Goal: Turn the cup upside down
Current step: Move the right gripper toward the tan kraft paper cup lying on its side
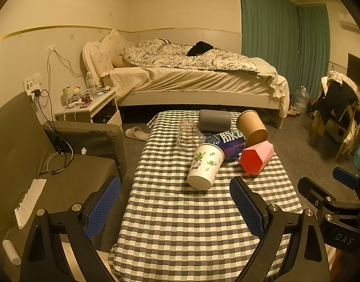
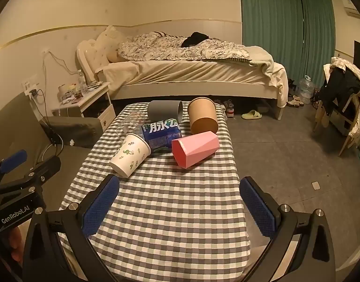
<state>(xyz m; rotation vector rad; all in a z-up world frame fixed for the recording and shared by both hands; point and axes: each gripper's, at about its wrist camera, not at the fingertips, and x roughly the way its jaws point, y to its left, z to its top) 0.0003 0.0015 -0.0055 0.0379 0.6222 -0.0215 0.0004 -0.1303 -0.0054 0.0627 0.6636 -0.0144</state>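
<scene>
Both your tools, left tool (image 1: 175,209) and right tool (image 2: 180,205), hang spread wide and empty over the checked-cloth counter (image 2: 170,223). The white leaf-print paper cup (image 1: 204,168) lies on its side mid-counter, base pointing back at you, closest to your left tool.

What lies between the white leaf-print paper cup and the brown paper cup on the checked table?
A blue-labelled bottle lies on its side between the white leaf-print cup and the brown cup, touching the white cup's rim. The right wrist view shows it best.

Both wrist cams face table (image 1: 180,223).
</scene>
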